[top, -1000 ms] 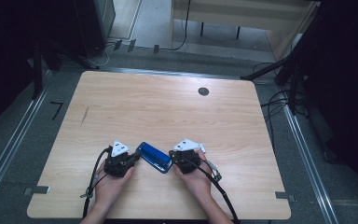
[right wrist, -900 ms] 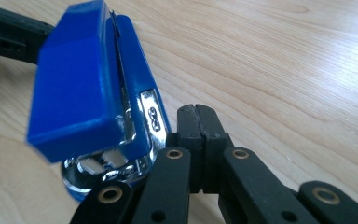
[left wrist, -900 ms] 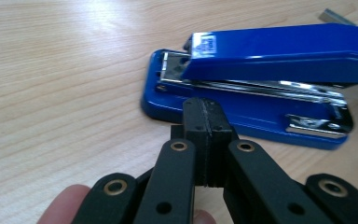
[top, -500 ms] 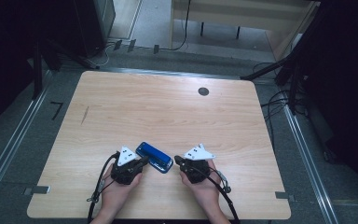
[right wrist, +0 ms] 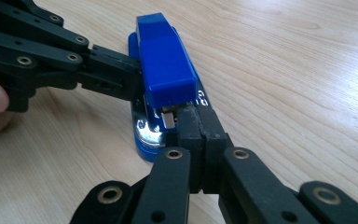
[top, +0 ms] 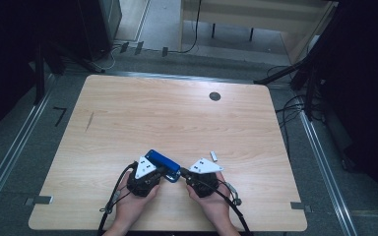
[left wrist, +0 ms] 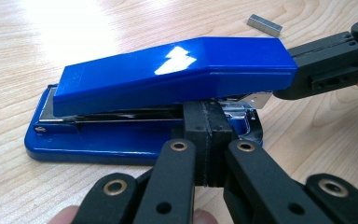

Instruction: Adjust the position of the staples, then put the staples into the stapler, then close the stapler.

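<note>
Lying between both closed fingers' tips, the blue stapler (left wrist: 168,88) touches each

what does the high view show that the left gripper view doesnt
The high view takes in the whole wooden table, the dark round grommet near its far edge, the floor cables and both of the person's hands. The left gripper view gives detail: the left gripper shut, its tips against the side of the blue stapler, and the stapler's metal front end. Both show the stapler, the right gripper at its front end, and a small strip of staples lying on the table.
</note>
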